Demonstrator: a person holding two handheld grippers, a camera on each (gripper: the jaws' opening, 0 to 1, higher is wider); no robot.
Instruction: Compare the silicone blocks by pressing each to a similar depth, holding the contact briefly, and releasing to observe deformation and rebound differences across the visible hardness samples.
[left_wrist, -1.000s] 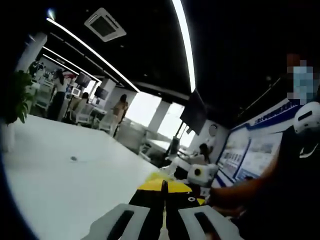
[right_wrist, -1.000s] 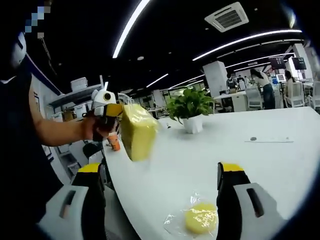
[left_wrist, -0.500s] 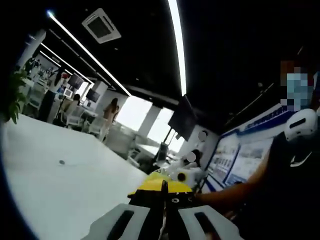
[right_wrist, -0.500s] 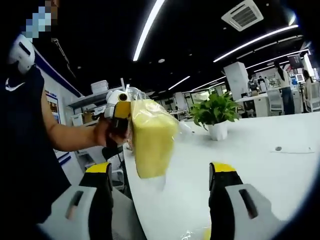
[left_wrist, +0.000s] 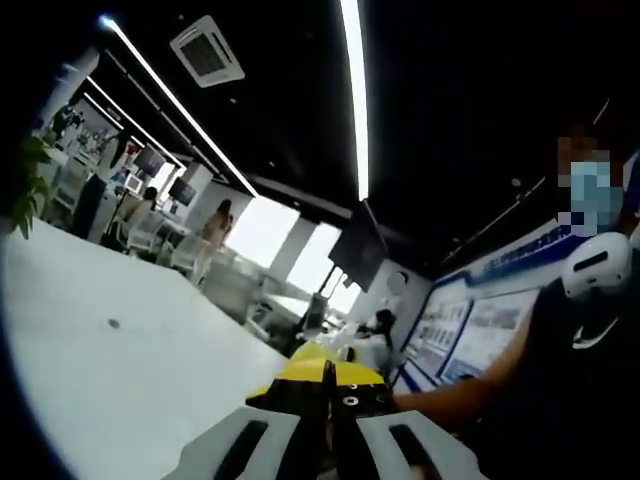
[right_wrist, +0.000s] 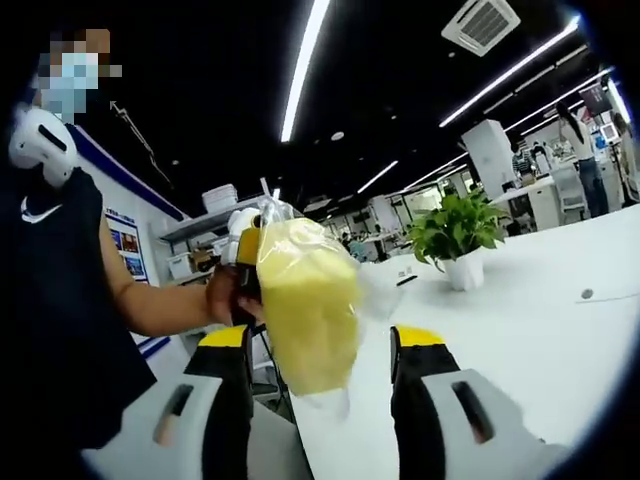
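In the right gripper view the silicone block (right_wrist: 308, 310) is pale yellow inside a clear, shiny wrapper, and the right tongs (right_wrist: 322, 375) are black with yellow tips and grey bodies. The worktop (right_wrist: 520, 300) is plain white, and the far potted plant (right_wrist: 458, 228) is green in a white pot. The left tongs (left_wrist: 327, 385) in the left gripper view are black with yellow tips.

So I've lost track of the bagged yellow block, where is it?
In the right gripper view, the bagged yellow block hangs clamped in the left claw, between the right claw's open jaws.
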